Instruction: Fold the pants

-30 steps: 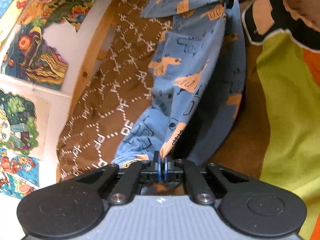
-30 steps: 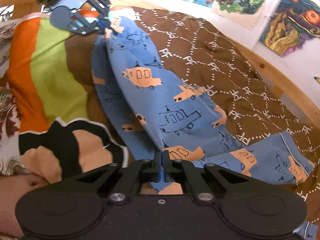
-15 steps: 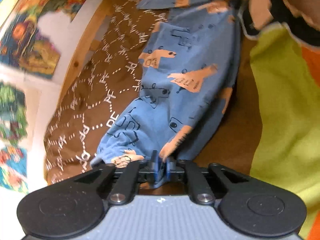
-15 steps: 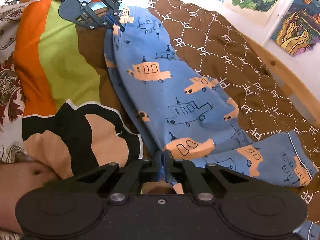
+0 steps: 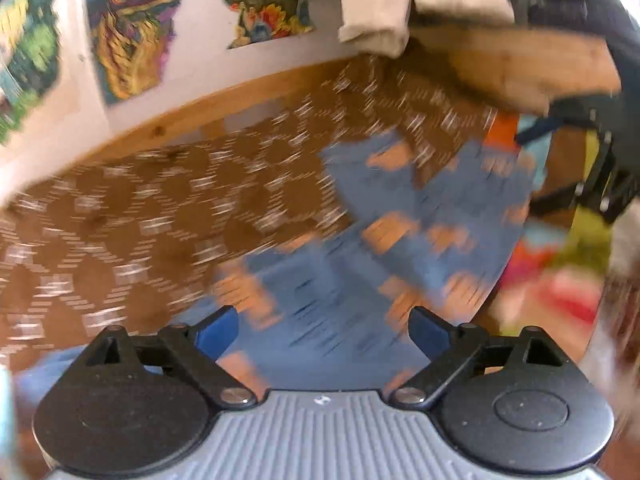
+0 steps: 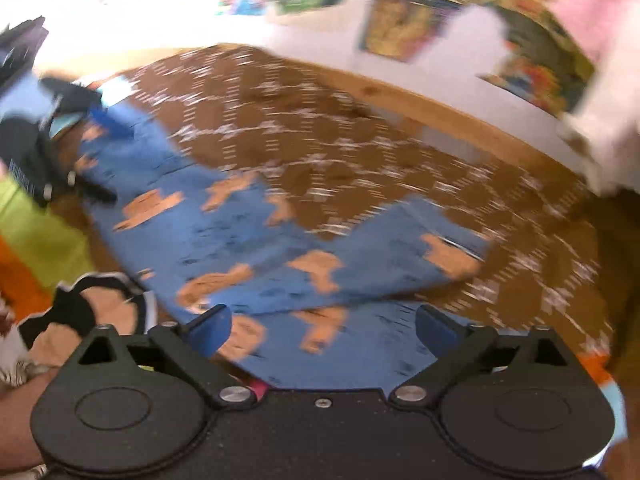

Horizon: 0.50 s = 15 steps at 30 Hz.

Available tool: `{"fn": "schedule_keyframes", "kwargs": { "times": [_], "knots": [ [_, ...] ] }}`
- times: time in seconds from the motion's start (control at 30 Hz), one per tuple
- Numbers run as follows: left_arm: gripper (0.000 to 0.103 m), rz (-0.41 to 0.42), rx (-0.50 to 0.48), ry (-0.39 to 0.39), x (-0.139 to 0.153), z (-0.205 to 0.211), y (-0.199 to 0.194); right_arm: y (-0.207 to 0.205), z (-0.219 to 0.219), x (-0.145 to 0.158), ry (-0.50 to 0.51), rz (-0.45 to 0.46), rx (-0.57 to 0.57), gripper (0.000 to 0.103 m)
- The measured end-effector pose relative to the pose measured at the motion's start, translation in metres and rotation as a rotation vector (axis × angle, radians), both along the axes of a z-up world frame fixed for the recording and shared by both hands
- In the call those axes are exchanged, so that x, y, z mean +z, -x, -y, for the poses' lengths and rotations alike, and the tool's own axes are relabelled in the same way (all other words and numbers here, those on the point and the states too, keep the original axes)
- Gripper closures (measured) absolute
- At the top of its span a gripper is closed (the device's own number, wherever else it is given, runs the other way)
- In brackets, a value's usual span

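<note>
Pants released on the brown bedspread (image 6: 400, 168), first fold laid.
The blue pants (image 6: 248, 240) lie doubled lengthwise on that bedspread; further folds remain, I judge. My left gripper (image 5: 324, 330) and right gripper (image 6: 322, 330) have just opened, jaws wide, gripping nothing.

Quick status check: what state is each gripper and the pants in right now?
left gripper: jaws wide apart, just opened, nothing between them.
right gripper: jaws wide apart, just opened, nothing between them.
pants: released, lying on the brown bedspread, legs folded together; picture is motion-blurred, so creases cannot be judged.
</note>
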State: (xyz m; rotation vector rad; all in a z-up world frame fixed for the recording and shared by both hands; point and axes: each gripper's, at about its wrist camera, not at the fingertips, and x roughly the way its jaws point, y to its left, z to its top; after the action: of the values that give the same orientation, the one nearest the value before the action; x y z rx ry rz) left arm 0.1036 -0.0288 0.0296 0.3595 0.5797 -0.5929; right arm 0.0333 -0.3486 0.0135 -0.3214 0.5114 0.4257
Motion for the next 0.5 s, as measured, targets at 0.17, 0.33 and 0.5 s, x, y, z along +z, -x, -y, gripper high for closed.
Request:
{"fn": "schedule_keyframes", "kwargs": {
  "times": [0.17,0.33,0.5],
  "knots": [
    [0.027,-0.183,-0.014,0.227,-0.025,0.047,-0.048,-0.025,0.044,0.025,-0.05,-0.046,-0.061,0.001],
    [0.04,-0.307,0.018,0.286,-0.056,0.064,-0.077,-0.083,0.047,0.036,-0.149,-0.096,-0.051,0.001],
    [0.041,-0.403,0.082,0.36,-0.074,0.046,-0.082,-0.157,0.019,0.033,-0.266,-0.197,-0.043,0.009]
  ]
}}
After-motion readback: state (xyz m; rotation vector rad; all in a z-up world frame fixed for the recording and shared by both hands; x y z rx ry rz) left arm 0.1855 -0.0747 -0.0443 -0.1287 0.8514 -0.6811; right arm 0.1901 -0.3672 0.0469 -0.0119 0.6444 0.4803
